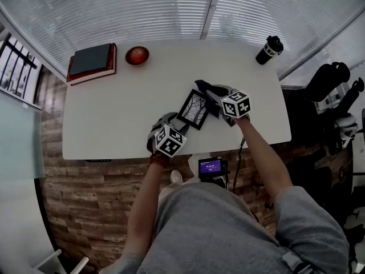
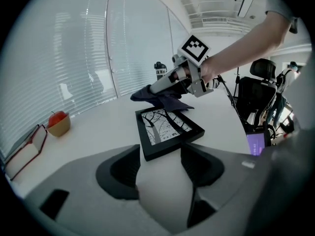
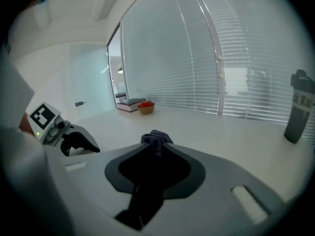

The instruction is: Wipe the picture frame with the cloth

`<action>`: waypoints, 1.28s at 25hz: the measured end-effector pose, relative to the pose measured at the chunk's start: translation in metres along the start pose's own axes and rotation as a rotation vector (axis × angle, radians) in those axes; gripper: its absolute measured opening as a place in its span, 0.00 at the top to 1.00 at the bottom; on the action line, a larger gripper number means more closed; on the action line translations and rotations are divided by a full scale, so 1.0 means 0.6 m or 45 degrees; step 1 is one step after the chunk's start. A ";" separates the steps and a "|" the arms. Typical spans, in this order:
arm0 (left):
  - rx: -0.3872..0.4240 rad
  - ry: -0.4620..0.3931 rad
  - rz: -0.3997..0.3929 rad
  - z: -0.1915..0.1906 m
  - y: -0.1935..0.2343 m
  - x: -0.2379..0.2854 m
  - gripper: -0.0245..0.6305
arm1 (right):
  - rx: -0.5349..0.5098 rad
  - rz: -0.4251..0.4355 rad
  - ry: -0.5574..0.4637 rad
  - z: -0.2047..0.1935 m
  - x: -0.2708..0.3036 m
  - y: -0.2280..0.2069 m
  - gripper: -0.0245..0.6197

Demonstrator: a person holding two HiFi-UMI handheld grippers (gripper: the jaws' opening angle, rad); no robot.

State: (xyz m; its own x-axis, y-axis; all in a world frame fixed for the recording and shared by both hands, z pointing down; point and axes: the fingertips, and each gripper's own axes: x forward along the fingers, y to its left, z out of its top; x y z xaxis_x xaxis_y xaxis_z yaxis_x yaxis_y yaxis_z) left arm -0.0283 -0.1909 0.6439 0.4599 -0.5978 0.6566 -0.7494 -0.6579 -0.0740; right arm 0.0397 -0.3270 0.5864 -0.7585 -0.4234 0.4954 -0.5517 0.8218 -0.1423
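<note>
A black picture frame (image 1: pixel 194 108) with a tree print sat near the front edge of a white table (image 1: pixel 114 119), its near edge pinched by the left gripper (image 2: pixel 162 154). The right gripper (image 1: pixel 214 96), its arm stretched forward, clamped a dark cloth (image 2: pixel 157 96) at the frame's far edge. Farther back were a bowl (image 2: pixel 59 128) holding a red apple (image 2: pixel 58 117), books (image 1: pixel 92 63) and a dark tumbler (image 1: pixel 269 49), below window blinds (image 1: pixel 142 10).

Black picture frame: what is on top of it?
A dark blue cloth, pinched in the right gripper, lies over the far edge of the black picture frame, hiding that strip. The rest of the glass is bare. The left gripper grips the near edge.
</note>
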 end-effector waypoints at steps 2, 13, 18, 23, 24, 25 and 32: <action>0.000 -0.004 -0.002 0.004 0.000 0.003 0.58 | -0.005 -0.019 0.062 -0.024 0.016 -0.006 0.83; 0.001 -0.004 -0.002 0.004 0.000 0.003 0.59 | -0.244 -0.060 0.146 -0.052 0.027 0.043 0.84; 0.005 -0.003 0.000 0.000 0.002 0.000 0.59 | -0.278 -0.008 0.200 -0.063 0.032 0.069 0.84; 0.002 -0.002 0.000 -0.001 0.002 0.000 0.59 | -0.273 0.040 0.229 -0.071 0.029 0.097 0.84; 0.002 -0.002 0.000 0.000 0.001 0.000 0.58 | -0.289 0.037 0.234 -0.073 0.028 0.101 0.85; 0.001 -0.001 0.000 0.000 0.000 0.000 0.58 | -0.303 0.036 0.238 -0.075 0.028 0.105 0.85; 0.002 0.001 0.001 0.001 0.000 0.001 0.59 | -0.290 0.076 0.231 -0.082 0.022 0.138 0.85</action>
State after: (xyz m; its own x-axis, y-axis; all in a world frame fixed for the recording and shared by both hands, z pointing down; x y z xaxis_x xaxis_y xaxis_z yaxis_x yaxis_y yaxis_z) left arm -0.0281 -0.1915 0.6440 0.4590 -0.5977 0.6573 -0.7489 -0.6584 -0.0758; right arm 0.0010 -0.2456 0.6230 -0.7013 -0.3135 0.6402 -0.4002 0.9164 0.0103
